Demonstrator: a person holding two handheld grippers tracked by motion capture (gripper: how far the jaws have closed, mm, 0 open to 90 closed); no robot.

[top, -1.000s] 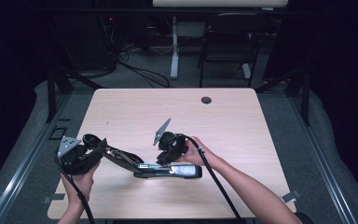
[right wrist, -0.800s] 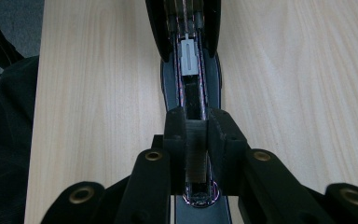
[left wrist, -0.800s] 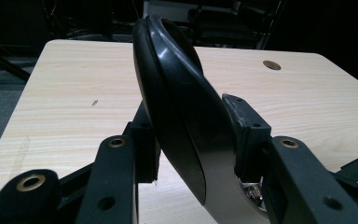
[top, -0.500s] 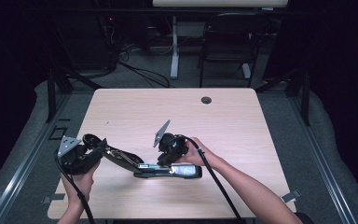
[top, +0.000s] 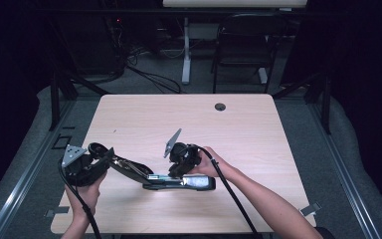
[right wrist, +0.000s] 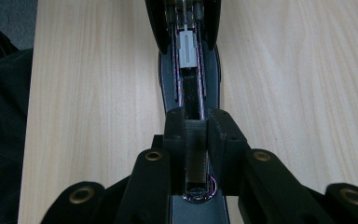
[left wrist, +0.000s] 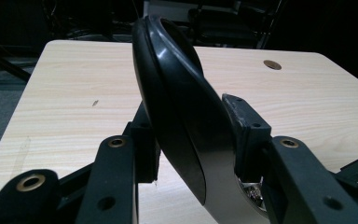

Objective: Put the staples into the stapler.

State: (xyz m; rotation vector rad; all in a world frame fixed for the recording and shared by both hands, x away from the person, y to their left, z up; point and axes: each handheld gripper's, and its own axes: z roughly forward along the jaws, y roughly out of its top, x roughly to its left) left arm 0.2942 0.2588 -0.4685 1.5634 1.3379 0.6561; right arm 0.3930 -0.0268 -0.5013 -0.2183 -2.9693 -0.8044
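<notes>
Stapler (left wrist: 182, 121): lower end is cut off by the frame's bottom edge in the left gripper view; its base is hidden behind the jaws.

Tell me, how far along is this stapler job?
Done: the stapler lies hinged open on the table. In hand: the left tongs grip its raised lid; the right tongs pinch the open staple channel. Left, probably: letting go and closing the lid.

— Where are the hands relative to the table (top: 258, 124)?
— Both come in over its near edge. The left gripper (top: 97, 162) sits at the near left corner, jaws clamped. The right gripper (top: 179, 167) is near the front middle, tilted down, jaws nearly closed.
</notes>
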